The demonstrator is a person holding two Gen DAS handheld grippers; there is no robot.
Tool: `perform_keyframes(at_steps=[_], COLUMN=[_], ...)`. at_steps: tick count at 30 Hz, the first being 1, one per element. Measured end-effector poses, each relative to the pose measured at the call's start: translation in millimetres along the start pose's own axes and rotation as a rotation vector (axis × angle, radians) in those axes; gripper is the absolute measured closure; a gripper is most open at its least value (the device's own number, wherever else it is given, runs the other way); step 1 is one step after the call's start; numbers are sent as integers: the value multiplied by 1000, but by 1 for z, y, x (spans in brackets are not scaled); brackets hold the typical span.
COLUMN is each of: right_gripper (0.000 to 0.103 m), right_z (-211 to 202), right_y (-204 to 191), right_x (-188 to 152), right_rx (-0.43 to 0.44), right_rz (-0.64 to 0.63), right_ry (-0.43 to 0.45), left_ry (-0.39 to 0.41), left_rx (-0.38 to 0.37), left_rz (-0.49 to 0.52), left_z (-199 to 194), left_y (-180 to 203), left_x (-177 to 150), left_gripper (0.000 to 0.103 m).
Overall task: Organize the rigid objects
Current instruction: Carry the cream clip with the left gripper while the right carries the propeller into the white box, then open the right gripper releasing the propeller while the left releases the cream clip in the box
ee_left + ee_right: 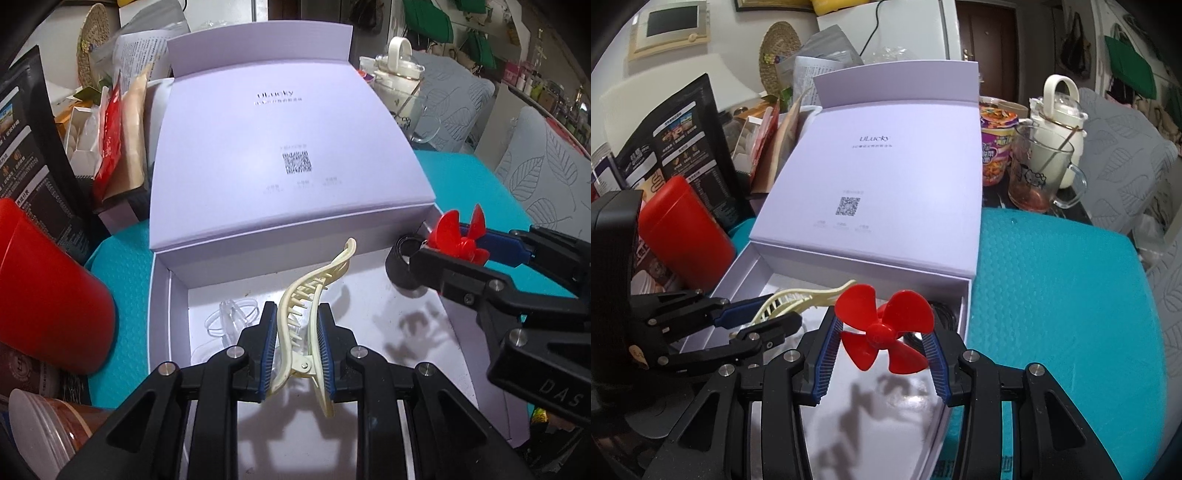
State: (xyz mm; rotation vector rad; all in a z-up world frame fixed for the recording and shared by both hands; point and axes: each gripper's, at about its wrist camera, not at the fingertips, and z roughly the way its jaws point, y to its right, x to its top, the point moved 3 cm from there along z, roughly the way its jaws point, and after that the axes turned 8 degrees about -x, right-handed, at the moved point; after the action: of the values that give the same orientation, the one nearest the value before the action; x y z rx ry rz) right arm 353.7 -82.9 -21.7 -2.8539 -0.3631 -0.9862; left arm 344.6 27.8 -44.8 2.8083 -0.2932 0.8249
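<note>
An open white box (162, 317) (738, 269) lies on a teal mat, its lid (288, 155) (879, 177) folded back. My left gripper (297, 325) is shut on a cream hair clip (314, 291) (798, 301), held over the box's inside. My right gripper (884, 332) (458, 243) is shut on a red propeller (886, 328) (458, 240), above the box's right side. A clear plastic clip (231, 319) lies on the box floor to the left of the hair clip. A black ring-shaped thing (400, 269) (945, 314) sits in the box's far right corner.
A red canister (44, 291) (683, 232) stands left of the box, with black and red snack bags (110, 136) behind it. A glass mug (1041, 173), a noodle cup (997, 147) and a white kettle (1060, 110) stand at the back right. The teal mat (1052, 295) spreads to the right.
</note>
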Motion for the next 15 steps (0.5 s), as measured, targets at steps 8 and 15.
perform_keyframes(at_steps=[8,15], right_gripper=[60,60], right_z=[9,19], right_y=[8,8], right_x=[-1,-4], right_rx=[-23,-16], right_rz=[15,13], right_ry=[-26,-57], left_ry=[-53,-75], left_rx=[10,12], left_rz=[9,-6], left_z=[15,22], left_y=[4,4], left_x=[-6,-6], left_gripper=[82,82])
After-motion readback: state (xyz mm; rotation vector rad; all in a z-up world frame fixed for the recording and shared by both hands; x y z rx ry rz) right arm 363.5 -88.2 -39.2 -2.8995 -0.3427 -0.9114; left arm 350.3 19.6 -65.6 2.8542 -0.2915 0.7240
